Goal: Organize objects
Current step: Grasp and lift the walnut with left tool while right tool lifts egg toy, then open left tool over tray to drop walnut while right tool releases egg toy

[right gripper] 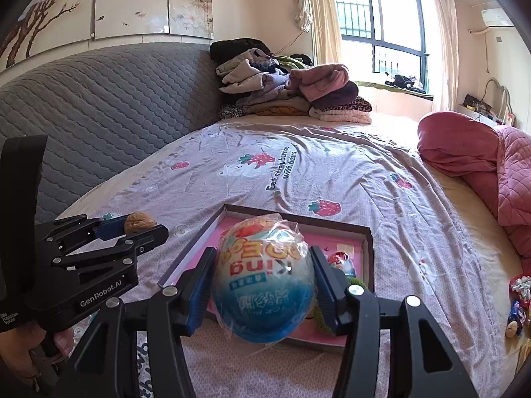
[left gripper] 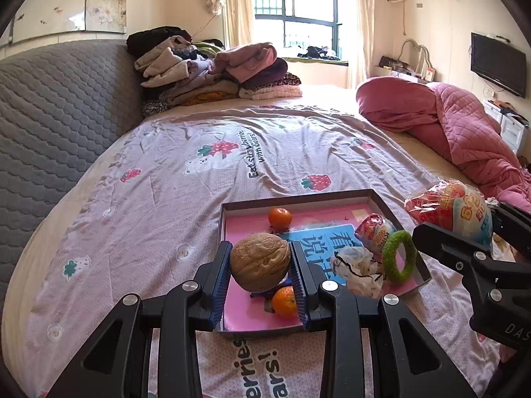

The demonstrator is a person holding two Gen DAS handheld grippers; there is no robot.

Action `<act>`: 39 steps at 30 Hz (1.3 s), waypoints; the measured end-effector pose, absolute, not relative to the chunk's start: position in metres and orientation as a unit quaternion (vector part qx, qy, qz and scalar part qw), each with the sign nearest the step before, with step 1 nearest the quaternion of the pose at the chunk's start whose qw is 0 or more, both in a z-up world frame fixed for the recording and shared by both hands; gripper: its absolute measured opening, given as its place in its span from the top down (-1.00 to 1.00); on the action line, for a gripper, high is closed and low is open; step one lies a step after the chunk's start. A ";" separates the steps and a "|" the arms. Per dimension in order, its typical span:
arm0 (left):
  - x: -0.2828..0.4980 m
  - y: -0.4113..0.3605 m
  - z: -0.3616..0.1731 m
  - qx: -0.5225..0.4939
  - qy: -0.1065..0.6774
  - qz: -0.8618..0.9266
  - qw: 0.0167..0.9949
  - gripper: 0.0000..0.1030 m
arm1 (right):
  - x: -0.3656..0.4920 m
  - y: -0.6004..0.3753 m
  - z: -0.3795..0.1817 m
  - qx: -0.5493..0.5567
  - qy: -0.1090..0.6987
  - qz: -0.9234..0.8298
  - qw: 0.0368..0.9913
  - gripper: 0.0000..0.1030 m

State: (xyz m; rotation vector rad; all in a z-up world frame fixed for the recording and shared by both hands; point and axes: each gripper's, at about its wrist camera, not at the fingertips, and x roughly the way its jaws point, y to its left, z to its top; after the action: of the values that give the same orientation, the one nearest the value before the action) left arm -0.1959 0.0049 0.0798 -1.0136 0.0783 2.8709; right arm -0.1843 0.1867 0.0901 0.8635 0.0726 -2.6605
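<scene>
Holding: left hand-held gripper point(left gripper: 260, 265) clamped on walnut point(left gripper: 260, 262), blue pads tight against both its sides, pitched down over near end of tray point(left gripper: 386, 207).
Right side: right hand-held gripper point(right gripper: 262, 285) clamped on wrapped toy egg point(right gripper: 264, 278), crinkled clear film around it, also pitched down above the tray; jaws stand wide around the egg.
Grip hand: a hand point(right gripper: 23, 355) wraps the left tool's handle, low left corner of the right wrist view.
Surface: bed, lilac quilt point(left gripper: 159, 179) with strawberry and bear print, wrinkled.
Tray contents: pink-and-blue printed sheet as liner; orange mandarin point(left gripper: 284, 301) near edge, second mandarin point(left gripper: 279, 218) at far side, smaller wrapped egg point(left gripper: 373, 232), green fuzzy ring point(left gripper: 398, 255) leaning at right wall, crumpled white wrapper point(left gripper: 358, 267) just beside the ring.
Off-tray: small wrapped bits point(right gripper: 517, 305) at the bed's right edge, too small to identify.
Mid: pink quilted duvet point(left gripper: 464, 132) bunched on the right.
Far: grey padded headboard point(left gripper: 59, 109), folded clothes pile point(left gripper: 215, 69), window point(left gripper: 295, 6), wall TV point(left gripper: 497, 63).
</scene>
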 end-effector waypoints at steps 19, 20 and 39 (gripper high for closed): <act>-0.241 -0.004 0.026 -0.356 0.023 0.932 0.056 0.33 | -0.233 0.168 0.044 0.345 0.031 -0.924 0.162 -0.06; -0.242 -0.004 0.022 -0.357 0.025 0.932 0.055 0.33 | -0.234 0.168 0.040 0.348 0.031 -0.923 0.162 -0.06; -0.248 -0.004 -0.046 -0.414 0.023 0.908 0.057 0.33 | -0.248 0.159 -0.020 0.399 0.049 -0.903 0.151 -0.07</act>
State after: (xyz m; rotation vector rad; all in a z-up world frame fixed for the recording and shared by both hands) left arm -0.2478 -0.0044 -0.0458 -1.2546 0.0692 2.7550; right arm -0.2479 0.1589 -0.0195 1.1453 0.1393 -2.5925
